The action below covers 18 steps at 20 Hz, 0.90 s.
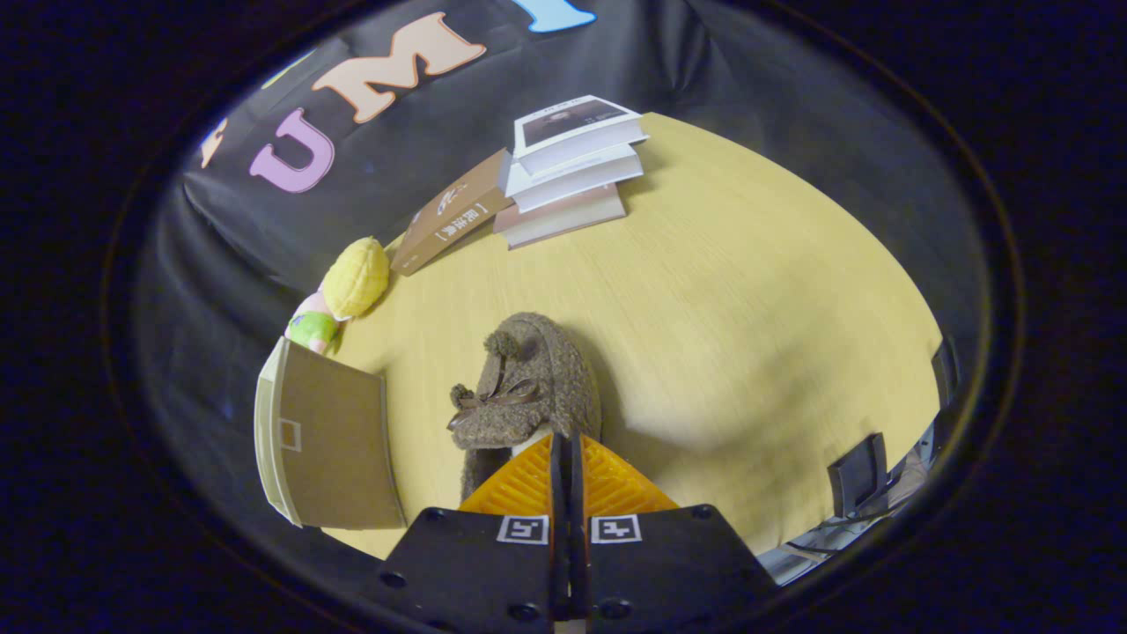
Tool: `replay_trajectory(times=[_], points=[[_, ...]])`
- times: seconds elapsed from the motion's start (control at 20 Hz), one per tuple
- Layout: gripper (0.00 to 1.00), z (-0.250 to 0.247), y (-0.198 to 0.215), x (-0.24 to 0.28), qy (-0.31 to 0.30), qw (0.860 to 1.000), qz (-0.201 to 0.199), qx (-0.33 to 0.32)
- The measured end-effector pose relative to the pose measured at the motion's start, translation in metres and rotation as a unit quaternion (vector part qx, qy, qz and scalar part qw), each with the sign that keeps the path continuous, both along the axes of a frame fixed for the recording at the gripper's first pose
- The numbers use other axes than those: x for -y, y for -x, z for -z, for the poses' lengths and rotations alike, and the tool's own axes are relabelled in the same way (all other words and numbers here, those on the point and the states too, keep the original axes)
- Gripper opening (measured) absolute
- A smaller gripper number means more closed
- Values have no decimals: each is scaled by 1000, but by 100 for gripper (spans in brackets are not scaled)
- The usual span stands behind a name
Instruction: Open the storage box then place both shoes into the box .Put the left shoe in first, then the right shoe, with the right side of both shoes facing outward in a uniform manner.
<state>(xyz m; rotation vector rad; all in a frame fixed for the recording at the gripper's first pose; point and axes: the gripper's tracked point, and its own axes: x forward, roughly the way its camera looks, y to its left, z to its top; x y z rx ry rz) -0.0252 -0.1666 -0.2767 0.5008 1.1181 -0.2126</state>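
Tool (566,440) w/ fingers pressed together, almost no gap btwn them, clenched on the heel edge of a fuzzy brown shoe (528,387). Can't tell for sure how much of the shoe's rim sits btwn the pads since fingers hide the spot, but both fingers meet right at it.

Landmark = the shoe. It sits just ahead of the fingertips, toe pointing away from tool, over the wooden table (748,308). Dark ribbon bow on top w/ two small pom-poms. Shadow on the table just to the shoe's right. Can't tell if sole touches the table or is lifted a bit.

Storage box (326,440): just left of the shoe, near but apart from it. Cardboard-brown flat panel faces the camera, pale edge along its left side, small square mark on the panel. Stands at the table's left edge. Can't tell from here if it's open.

Plush doll (348,291): beyond the box, left-ahead of the shoe; yellow knit-looking head, green body, lying at table edge by the black cloth wall.

Books: well beyond the shoe, at far side of table. Stack of books (572,167) lying flat, pale page edges showing. One brown book (453,216) leans tilted against the stack's left side, btwn stack & doll.

Dark clamp-like bracket (858,475): right of the shoe, well apart, at table's near-right edge.
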Motion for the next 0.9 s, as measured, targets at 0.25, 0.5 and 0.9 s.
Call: replay_trajectory(times=[0.25,0.5,0.9], points=[[4,-30,-19,-42,-33,999,-7,24],[4,-68,-42,-86,-56,997,-23,57],[4,-73,-56,-142,-52,994,-71,66]])
